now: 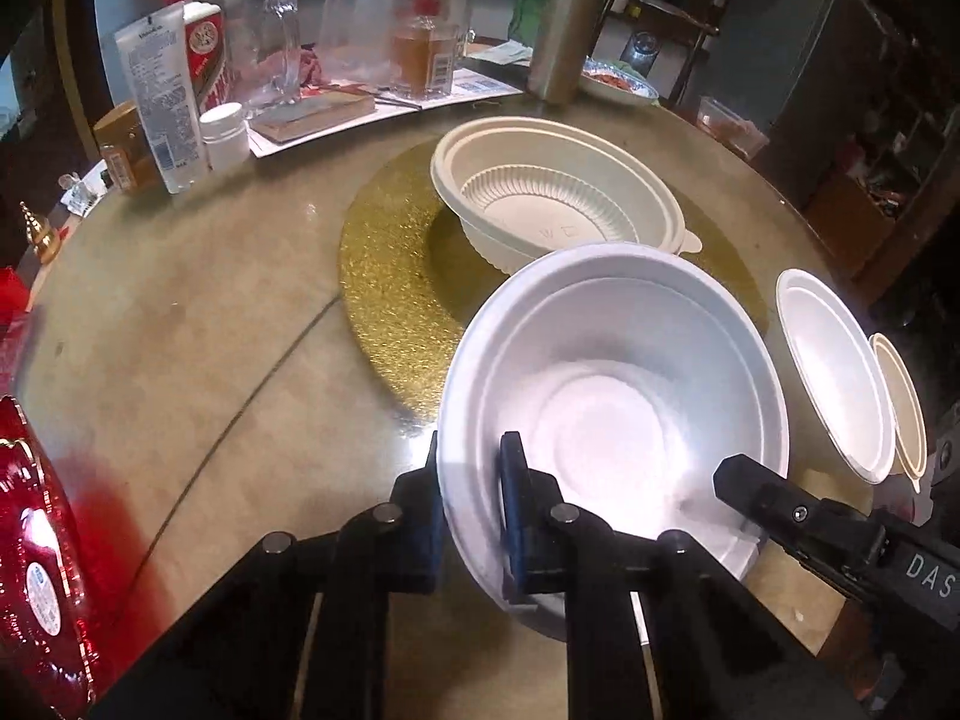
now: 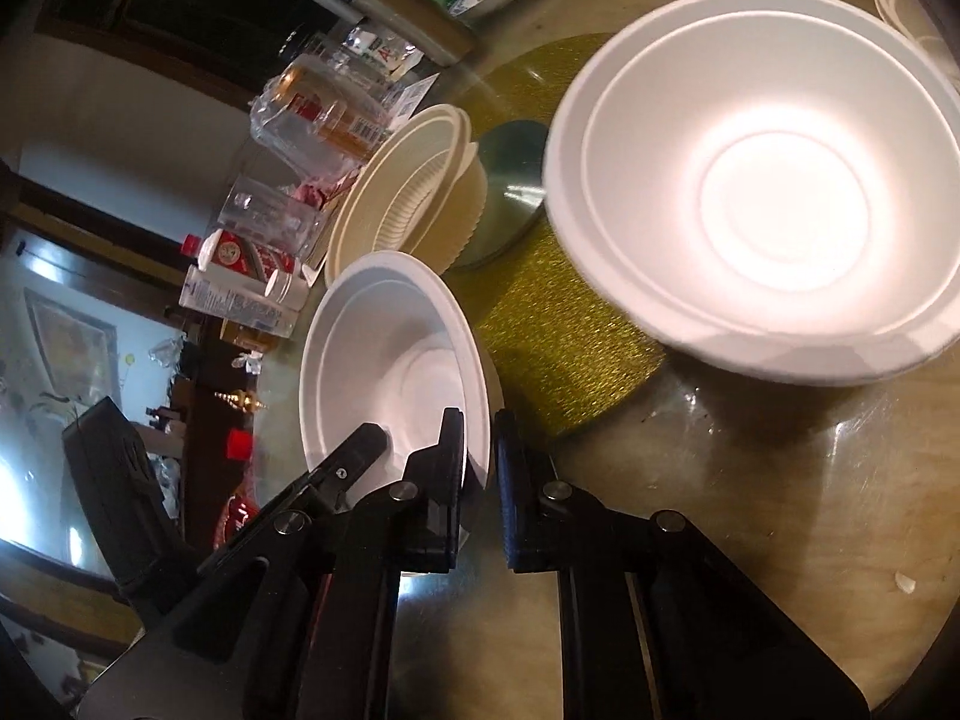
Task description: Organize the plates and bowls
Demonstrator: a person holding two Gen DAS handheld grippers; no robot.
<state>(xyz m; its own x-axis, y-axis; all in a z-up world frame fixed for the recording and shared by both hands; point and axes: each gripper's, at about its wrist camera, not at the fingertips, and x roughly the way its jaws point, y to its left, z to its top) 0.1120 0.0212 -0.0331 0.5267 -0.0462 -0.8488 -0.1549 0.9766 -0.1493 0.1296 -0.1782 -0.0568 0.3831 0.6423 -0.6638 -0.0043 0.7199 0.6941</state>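
Note:
A white bowl (image 1: 612, 420) sits tilted at the near edge of the gold round mat (image 1: 384, 276). My left gripper (image 1: 471, 450) is shut on its near rim, one pad inside and one outside. The right gripper (image 1: 741, 480) comes in from the right at the same bowl's opposite rim. In the right wrist view my right gripper (image 2: 479, 426) is shut on the rim of this white bowl (image 2: 390, 354), and the left gripper (image 2: 363, 441) reaches in beside it. A cream ribbed bowl stack (image 1: 558, 204) (image 2: 408, 192) stands on the mat. A second white bowl (image 1: 834, 372) (image 2: 750, 192) lies to the right.
A cream bowl (image 1: 903, 408) leans behind the second white bowl. Along the far table edge stand a steel flask (image 1: 561, 36), an amber bottle (image 1: 423, 42), a white tube (image 1: 159, 102), a small white jar (image 1: 223, 135) and a food plate (image 1: 618, 87). A red packet (image 1: 42, 570) lies near left.

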